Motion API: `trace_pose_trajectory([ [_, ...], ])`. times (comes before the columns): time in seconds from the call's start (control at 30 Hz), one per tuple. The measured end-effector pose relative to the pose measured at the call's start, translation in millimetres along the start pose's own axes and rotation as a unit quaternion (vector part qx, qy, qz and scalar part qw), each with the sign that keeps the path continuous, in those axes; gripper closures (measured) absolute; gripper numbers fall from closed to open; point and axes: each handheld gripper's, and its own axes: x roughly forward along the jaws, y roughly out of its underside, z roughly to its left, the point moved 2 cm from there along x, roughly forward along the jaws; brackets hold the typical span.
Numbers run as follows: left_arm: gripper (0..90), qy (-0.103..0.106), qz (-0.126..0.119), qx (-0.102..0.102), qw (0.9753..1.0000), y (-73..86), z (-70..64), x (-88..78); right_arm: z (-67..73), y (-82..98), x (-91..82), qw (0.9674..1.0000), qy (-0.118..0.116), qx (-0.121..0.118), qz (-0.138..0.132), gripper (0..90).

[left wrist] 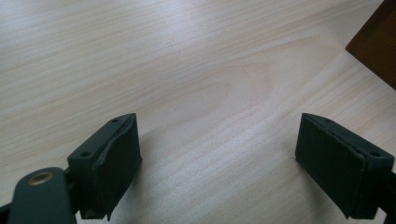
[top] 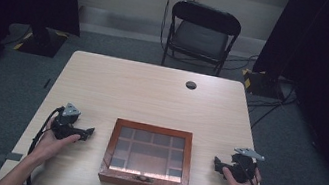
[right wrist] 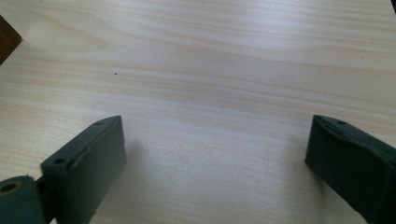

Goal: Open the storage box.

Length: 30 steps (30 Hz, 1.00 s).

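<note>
High view: a wooden box [top: 148, 156] with a glass lid divided into panes lies flat near the front edge of the table [top: 152, 90], midway between the two tools. Its lid is down, and a small metal clasp [top: 142, 178] sits at the middle of the front wall. Compartments are visible through the glass; their contents cannot be made out.

Left tool [top: 87, 133]: held in the person's left hand [top: 50, 142], low over the table to the left of the box, near it but apart from it, with the jaws pointing toward the box. Left gripper view: left tool [left wrist: 219, 163] with the jaws standing wide apart and bare light wood grain between them; nothing is gripped. A corner of the box [left wrist: 376, 46] shows at the upper right edge.

Right tool [top: 218, 164]: held in the person's right hand [top: 238, 183], low over the table to the right of the box, near it but apart from it, with the jaws pointing toward the box. Right gripper view: right tool [right wrist: 217, 161] with the jaws likewise spread wide over bare table; nothing is gripped. A corner of the box [right wrist: 7, 42] shows at the upper left edge.

Beyond the far edge of the table stands a black folding chair [top: 201, 35]. A round cable hole [top: 191, 85] sits near the far edge.
</note>
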Motion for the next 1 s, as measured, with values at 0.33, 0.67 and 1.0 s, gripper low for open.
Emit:
trace_pose_trajectory([
  [0.33,13.4,0.001,0.001,0.002,1.0,0.0,0.2,-0.2,7.9,-6.5,-8.3,0.9989,-0.044,-0.018,0.001,25.2],
  [0.67,13.4,0.001,0.001,0.001,1.0,0.1,0.1,-0.1,17.6,-15.4,-20.8,0.9942,-0.103,-0.027,-0.015,37.3],
  [1.0,13.4,0.0,0.0,0.0,1.0,0.0,0.0,0.0,47.6,-30.6,-39.5,0.9821,-0.18,-0.048,-0.032,47.3],
])
